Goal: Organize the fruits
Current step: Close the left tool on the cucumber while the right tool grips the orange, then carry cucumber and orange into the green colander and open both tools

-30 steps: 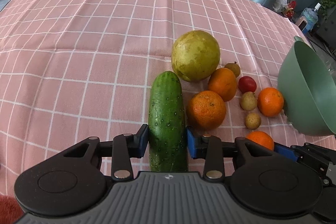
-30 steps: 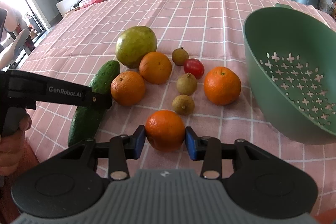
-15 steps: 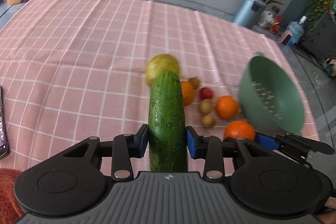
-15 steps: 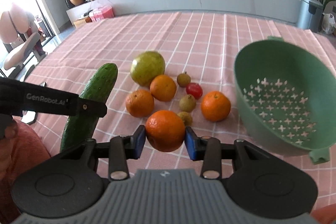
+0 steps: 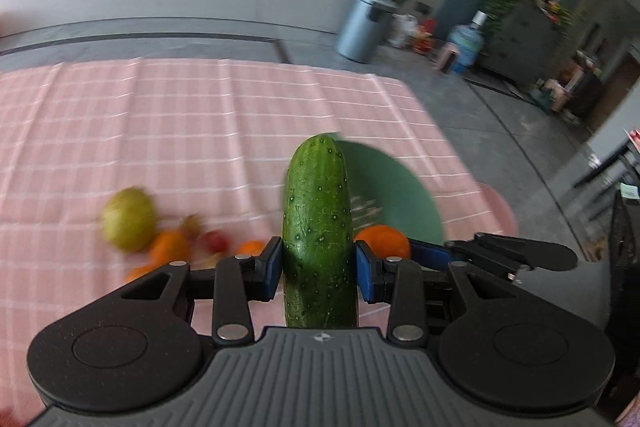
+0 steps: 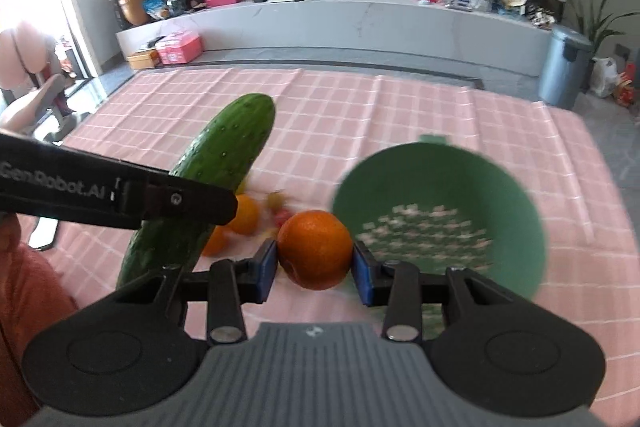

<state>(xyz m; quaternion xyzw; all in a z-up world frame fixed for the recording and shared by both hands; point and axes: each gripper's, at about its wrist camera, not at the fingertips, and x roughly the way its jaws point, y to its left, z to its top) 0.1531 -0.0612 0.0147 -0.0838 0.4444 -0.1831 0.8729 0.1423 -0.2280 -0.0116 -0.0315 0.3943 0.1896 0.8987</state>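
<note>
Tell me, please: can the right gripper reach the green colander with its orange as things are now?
Probably yes. The right gripper, shut on the orange, is just beside the green colander; its bowl looks empty, and nothing stands between them.

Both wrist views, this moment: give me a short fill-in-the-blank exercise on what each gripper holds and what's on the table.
1. The left gripper is shut on a ____.
2. The right gripper is shut on an ____.
3. The green colander holds ____ fruit so far.
4. The tablecloth is ____ with white grid lines.

Missing words: cucumber; orange; no; pink
</note>
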